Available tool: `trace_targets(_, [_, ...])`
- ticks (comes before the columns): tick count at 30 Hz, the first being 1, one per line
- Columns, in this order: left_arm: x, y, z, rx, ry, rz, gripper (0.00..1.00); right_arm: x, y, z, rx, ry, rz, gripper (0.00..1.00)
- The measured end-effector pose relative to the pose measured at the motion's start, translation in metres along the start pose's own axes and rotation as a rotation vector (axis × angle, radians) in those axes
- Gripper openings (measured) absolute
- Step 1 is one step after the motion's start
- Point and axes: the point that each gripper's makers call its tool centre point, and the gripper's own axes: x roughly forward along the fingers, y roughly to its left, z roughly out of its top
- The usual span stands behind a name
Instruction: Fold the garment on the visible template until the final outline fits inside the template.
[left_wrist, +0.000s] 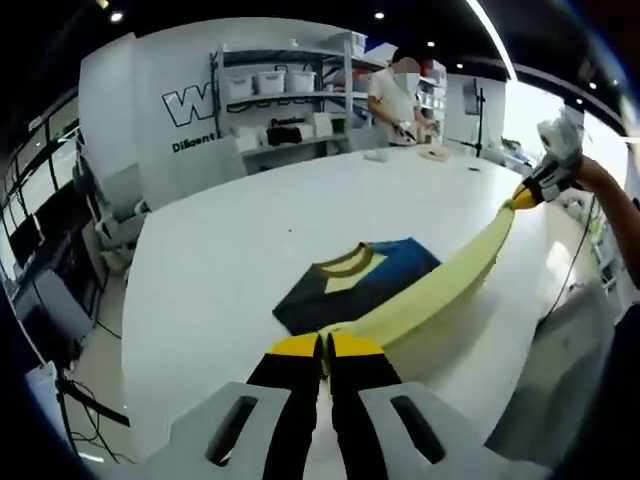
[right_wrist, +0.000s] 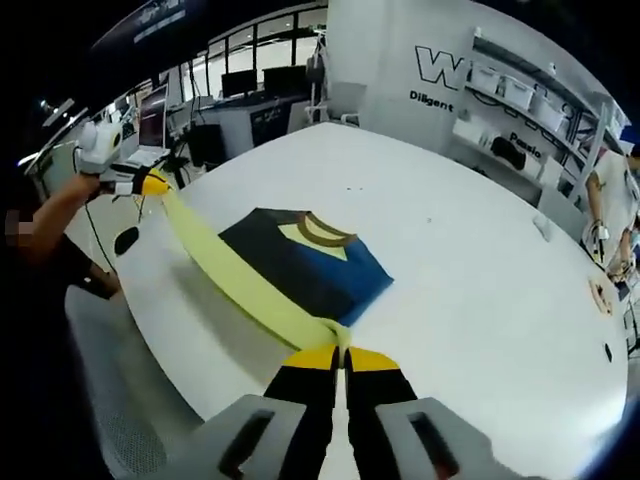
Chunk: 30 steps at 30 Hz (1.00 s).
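Observation:
A navy and blue garment (left_wrist: 345, 285) with a yellow neckline lies flat on the white table (left_wrist: 220, 250). Its pale yellow edge (left_wrist: 445, 280) is lifted and pulled taut in a long strip between both grippers. My left gripper (left_wrist: 325, 345) is shut on one end of that strip near the table's front edge. My right gripper (left_wrist: 525, 197), held by a hand at the right, pinches the other end. In the right gripper view, the right gripper (right_wrist: 343, 355) is shut on the yellow edge (right_wrist: 230, 275). The left gripper (right_wrist: 150, 183) grips the far end beyond the garment (right_wrist: 300, 265).
A person (left_wrist: 395, 95) stands at the far end of the table beside small items (left_wrist: 435, 153). Shelves with bins (left_wrist: 275, 95) line the back wall. Desks with monitors (right_wrist: 250, 95) stand past the table (right_wrist: 480, 290). A grey chair back (right_wrist: 110, 330) sits close to the near edge.

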Motion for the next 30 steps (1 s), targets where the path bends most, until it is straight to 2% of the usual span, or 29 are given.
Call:
trace_targets(9, [0.033, 0.024, 0.020, 0.010, -0.005, 0.018, 0.00, 0.028, -0.025, 0.031, -0.021, -0.028, -0.043, 0.00])
trace_targets(14, [0.053, 0.037, 0.025, 0.010, 0.003, 0.029, 0.00, 0.046, -0.038, 0.050, -0.046, -0.049, -0.073, 0.00])
trace_targets(21, [0.084, 0.056, 0.024, -0.009, 0.028, 0.044, 0.00, 0.078, -0.061, 0.072, -0.049, -0.083, -0.116, 0.00])
trace_targets(24, [0.099, 0.063, 0.022, -0.032, 0.038, 0.048, 0.00, 0.093, -0.069, 0.077, -0.062, -0.085, -0.138, 0.00])
trace_targets(30, [0.130, 0.074, 0.015, -0.075, 0.047, 0.069, 0.00, 0.119, -0.080, 0.075, -0.072, -0.080, -0.161, 0.00])
